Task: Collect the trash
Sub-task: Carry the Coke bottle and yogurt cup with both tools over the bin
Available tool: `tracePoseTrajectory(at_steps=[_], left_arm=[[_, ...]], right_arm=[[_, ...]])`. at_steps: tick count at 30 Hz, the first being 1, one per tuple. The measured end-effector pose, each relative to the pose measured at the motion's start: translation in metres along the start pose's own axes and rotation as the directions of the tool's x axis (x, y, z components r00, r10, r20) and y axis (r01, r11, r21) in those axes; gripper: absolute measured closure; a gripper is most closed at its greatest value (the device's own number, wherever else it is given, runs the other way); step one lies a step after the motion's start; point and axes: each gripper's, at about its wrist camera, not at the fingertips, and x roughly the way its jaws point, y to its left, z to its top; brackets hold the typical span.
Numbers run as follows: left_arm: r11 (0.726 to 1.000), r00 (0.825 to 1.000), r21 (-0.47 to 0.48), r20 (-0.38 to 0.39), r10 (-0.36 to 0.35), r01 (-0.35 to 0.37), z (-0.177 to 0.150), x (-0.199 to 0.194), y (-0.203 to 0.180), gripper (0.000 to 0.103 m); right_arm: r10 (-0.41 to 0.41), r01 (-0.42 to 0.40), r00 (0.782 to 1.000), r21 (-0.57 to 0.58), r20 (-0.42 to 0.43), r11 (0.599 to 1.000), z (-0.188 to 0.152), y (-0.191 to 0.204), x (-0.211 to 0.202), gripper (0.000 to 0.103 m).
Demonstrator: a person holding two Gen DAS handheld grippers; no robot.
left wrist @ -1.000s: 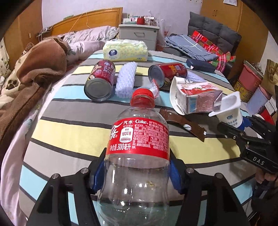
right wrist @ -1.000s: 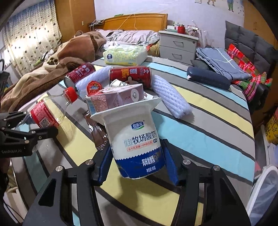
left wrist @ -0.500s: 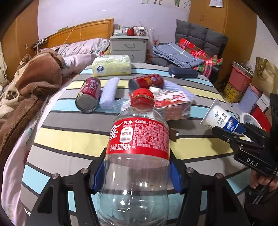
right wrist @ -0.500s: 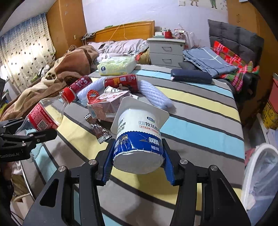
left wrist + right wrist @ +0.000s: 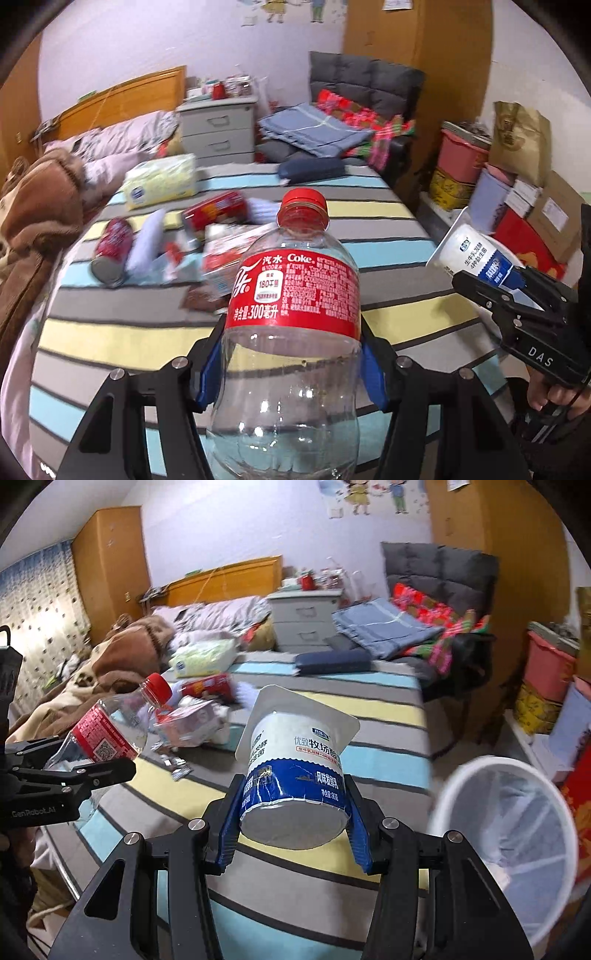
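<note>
My left gripper (image 5: 291,373) is shut on an empty clear Coke bottle (image 5: 295,295) with a red cap and red label, held above the striped bed (image 5: 110,332). My right gripper (image 5: 293,834) is shut on a white and blue yogurt cup (image 5: 295,764), its blue pads pressing both sides. In the left wrist view, the cup (image 5: 472,254) and right gripper (image 5: 491,284) show at the right. In the right wrist view, the bottle (image 5: 107,731) and left gripper (image 5: 85,771) show at the left. A white mesh trash bin (image 5: 509,834) stands low right, beside the bed.
On the bed lie two red cans (image 5: 114,243) (image 5: 214,214), a milk carton (image 5: 225,258), a white foam sleeve (image 5: 147,240), a brown wrapper (image 5: 199,299), a tissue pack (image 5: 162,181) and a dark case (image 5: 314,170). Boxes and a pink bucket (image 5: 465,155) stand to the right.
Both grippers have lifted and drawn back from the litter with the bottle and the cup. The views swung right, bringing the white bin into the right wrist view. The cup now sits tilted.
</note>
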Motion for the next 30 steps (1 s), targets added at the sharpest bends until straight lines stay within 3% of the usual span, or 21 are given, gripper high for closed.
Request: tracePoseTrajectory(at_steps=[8, 17, 30], left_arm=[[0.991, 0.995, 0.095, 0.023, -0.1, 0.098, 0.02, 0.014, -0.07, 0.041], [0.961, 0.977, 0.172, -0.014, -0.215, 0.214, 0.033, 0.041, -0.148, 0.041], [0.898, 0.926, 0.23, -0.138, -0.351, 0.375, 0.042, 0.095, -0.241, 0.041]], right_arm=[[-0.121, 0.12, 0.992, 0.051, 0.026, 0.992, -0.006, -0.04, -0.021, 0.052], [-0.232, 0.229, 0.973, 0.124, 0.004, 0.965, -0.02, -0.091, -0.035, 0.052], [-0.346, 0.367, 0.928, 0.185, -0.137, 0.912, -0.042, -0.159, -0.021, 0.052]])
